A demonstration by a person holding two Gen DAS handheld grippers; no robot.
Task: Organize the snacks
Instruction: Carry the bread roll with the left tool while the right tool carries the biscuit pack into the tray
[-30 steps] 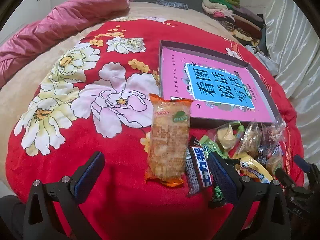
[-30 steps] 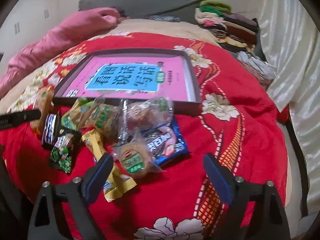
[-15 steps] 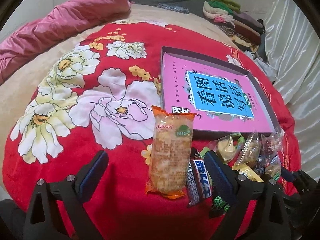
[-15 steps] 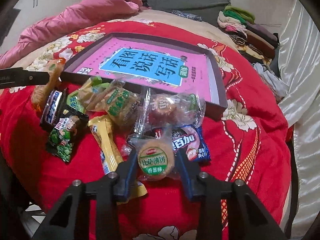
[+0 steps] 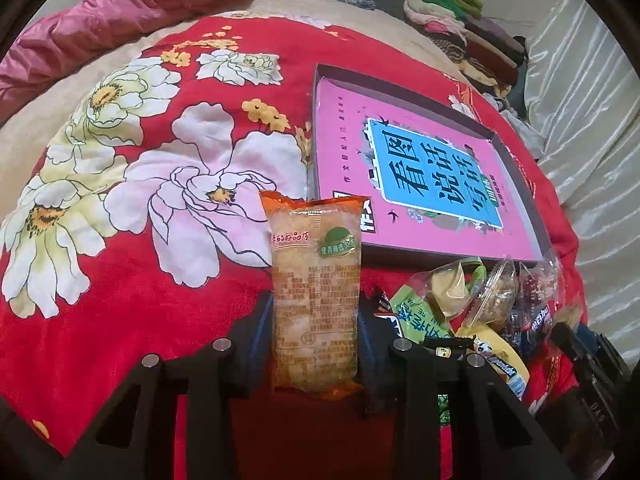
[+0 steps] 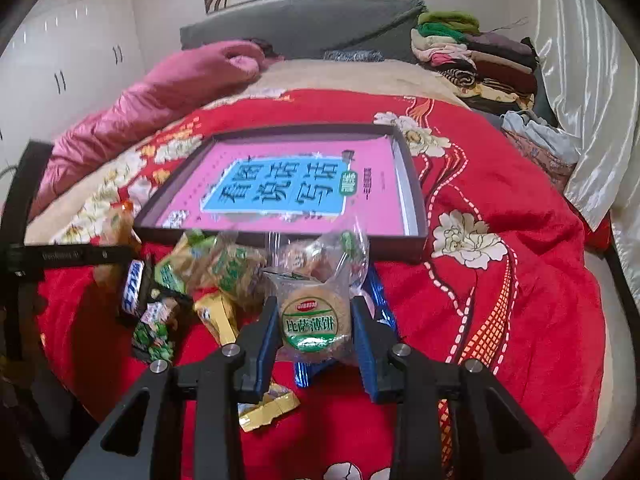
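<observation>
My left gripper (image 5: pixel 316 322) is shut on a long orange-edged cracker packet (image 5: pixel 314 292) and holds it upright above the red floral blanket. My right gripper (image 6: pixel 316 322) is shut on a round biscuit packet with a green label (image 6: pixel 310 326), lifted over the snack pile (image 6: pixel 224 272). The shallow dark box with a pink and blue printed bottom (image 5: pixel 424 176) lies just behind both packets; it also shows in the right wrist view (image 6: pixel 288 188). The pile (image 5: pixel 472 304) sits to the right of my left gripper.
The red floral blanket (image 5: pixel 160 184) covers the bed. A pink quilt (image 6: pixel 168 88) lies at the back left. Folded clothes (image 6: pixel 472 56) are stacked at the back right, beside a white curtain (image 6: pixel 592 80). The left gripper's arm (image 6: pixel 68 256) crosses the left side.
My left gripper closed on the cracker packet and raised it. My right gripper, closed on the round biscuit packet half a second ago, lifted it from the pile.
</observation>
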